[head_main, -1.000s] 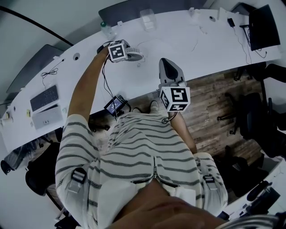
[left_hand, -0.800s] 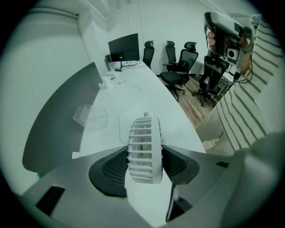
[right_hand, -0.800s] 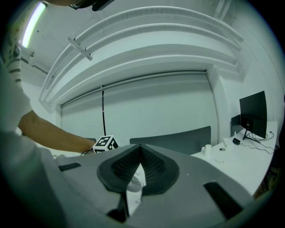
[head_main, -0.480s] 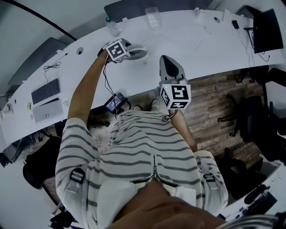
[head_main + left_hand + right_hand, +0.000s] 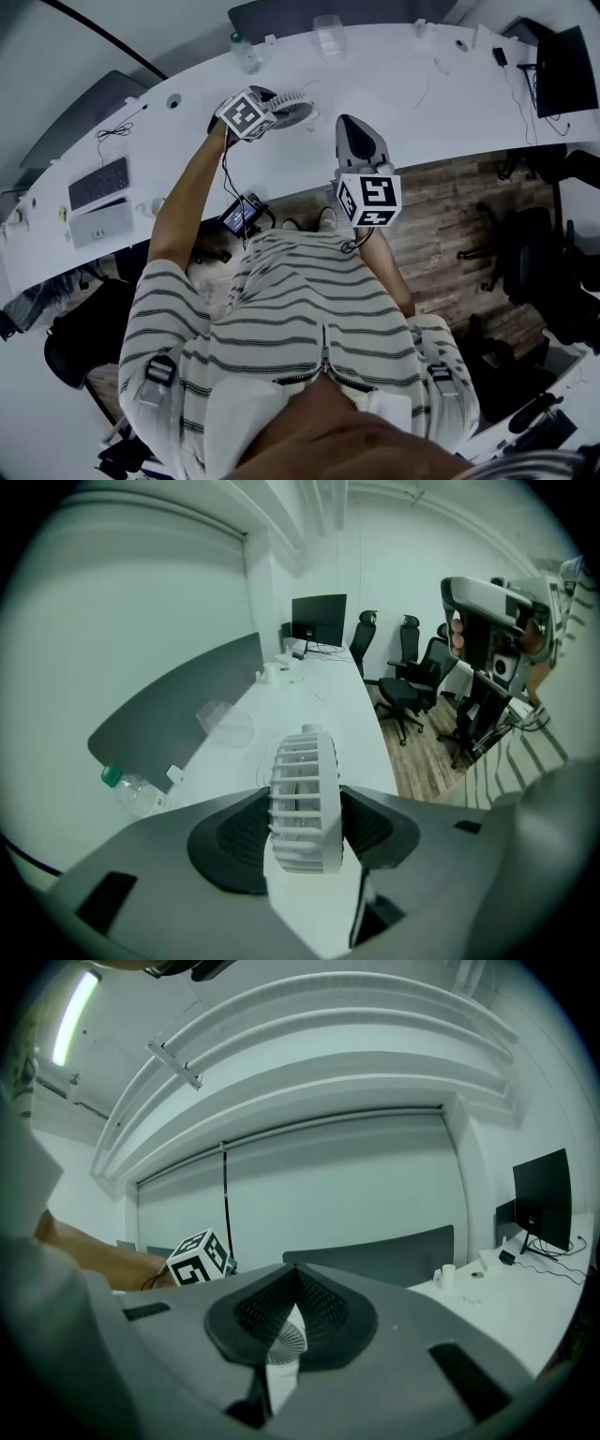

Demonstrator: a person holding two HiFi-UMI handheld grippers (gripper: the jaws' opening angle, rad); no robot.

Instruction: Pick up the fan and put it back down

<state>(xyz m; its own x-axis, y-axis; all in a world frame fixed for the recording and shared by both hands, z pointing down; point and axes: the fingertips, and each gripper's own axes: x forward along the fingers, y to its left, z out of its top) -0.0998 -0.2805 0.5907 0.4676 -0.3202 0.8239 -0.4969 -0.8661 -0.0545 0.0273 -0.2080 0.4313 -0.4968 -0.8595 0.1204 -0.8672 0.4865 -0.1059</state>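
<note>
A small white fan (image 5: 302, 794) stands edge-on between the jaws of my left gripper (image 5: 302, 808), which is shut on it over the white desk (image 5: 281, 714). In the head view the fan (image 5: 292, 105) shows just right of the left gripper (image 5: 267, 105), at the end of an outstretched arm. I cannot tell if the fan touches the desk. My right gripper (image 5: 354, 136) hangs over the desk's near edge, shut on nothing. In the right gripper view the right gripper (image 5: 298, 1274) has its jaws meeting at the tips, and the fan (image 5: 284, 1340) shows far off below them.
A plastic bottle (image 5: 246, 54) and a clear cup (image 5: 330, 37) stand at the desk's back by a grey partition (image 5: 178, 696). A keyboard (image 5: 98, 183) lies far left, and a monitor (image 5: 562, 61) and cables far right. Office chairs (image 5: 412, 677) stand on the wooden floor.
The head view has shifted a little. The left gripper keeps its hold on the fan and sits slightly nearer relative to the bottle. The right gripper has hardly moved.
</note>
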